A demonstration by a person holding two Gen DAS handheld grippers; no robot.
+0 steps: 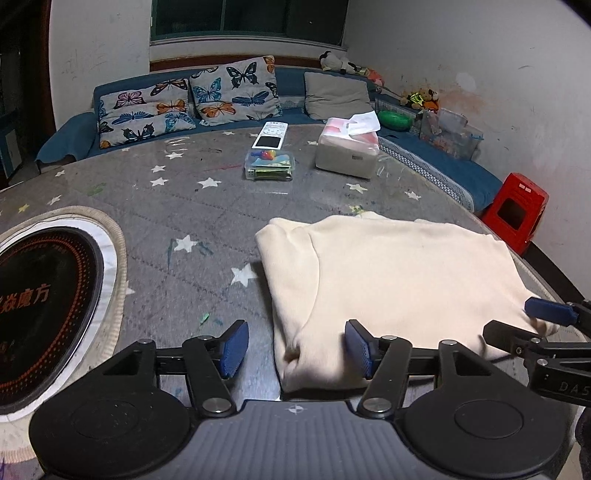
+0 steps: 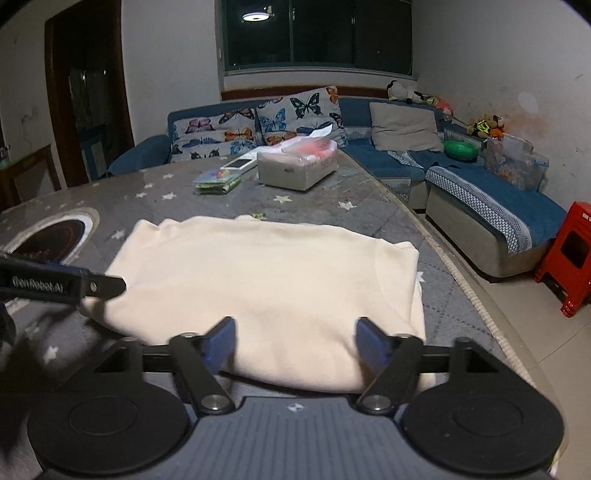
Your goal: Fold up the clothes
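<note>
Cream garment [image 2: 266, 295] lies folded on the star-patterned table cover [image 1: 177, 206]; left gripper [image 1: 297, 349] and right gripper [image 2: 295, 341] stand open over its near edge, which their bodies hide; right pads blurred.

I'm in a home living room at night. A blue corner sofa [image 2: 480, 177] runs along the far and right walls, with butterfly cushions [image 1: 232, 90] and a grey cushion [image 2: 404, 127] on it, and soft toys [image 1: 343, 62] piled in the far corner. A dark window [image 2: 317, 33] above reflects a ceiling lamp [image 2: 255, 15]. My bench [image 1: 147, 206], under a grey star-print cover, carries a tissue box [image 1: 349, 147] and a remote [image 1: 269, 134]. A red plastic stool [image 2: 569, 258] stands on the tiled floor at right.
</note>
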